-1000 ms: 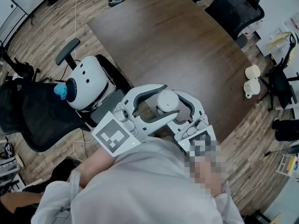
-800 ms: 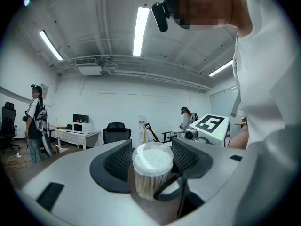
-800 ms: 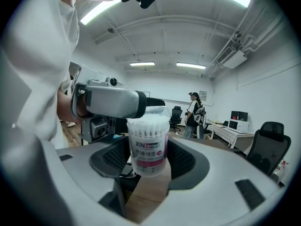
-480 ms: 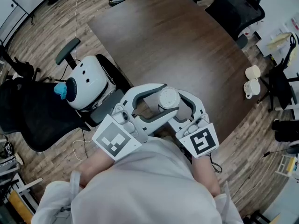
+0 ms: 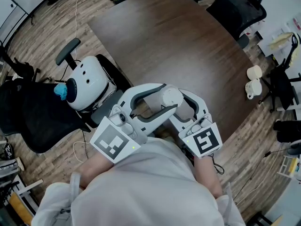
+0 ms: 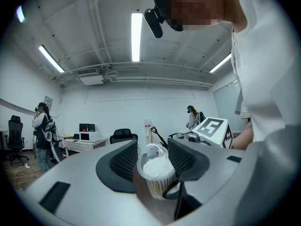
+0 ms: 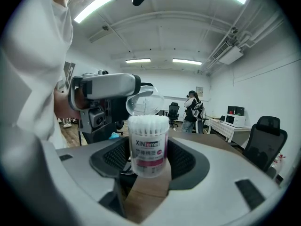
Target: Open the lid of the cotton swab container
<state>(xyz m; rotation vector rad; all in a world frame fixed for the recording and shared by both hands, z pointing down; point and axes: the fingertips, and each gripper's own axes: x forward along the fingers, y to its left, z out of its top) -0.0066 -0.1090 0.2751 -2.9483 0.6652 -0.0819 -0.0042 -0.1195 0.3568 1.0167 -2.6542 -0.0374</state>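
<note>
left gripper (image 5: pixel 165 98) closing round cotton swab container (image 5: pixel 170 95), right gripper (image 5: pixel 181 108) gripping it

The left gripper (image 5: pixel 172 97) has just been closing its jaws, and the clear lid (image 5: pixel 170 95) of the cotton swab container (image 7: pixel 148 145) stands between them. In the head view that lid creeps toward 1 o'clock and tips up, no longer lying flat on top. The left gripper's marker cube (image 5: pixel 112 142) slips toward 7 o'clock as the hand rolls a touch.
</note>
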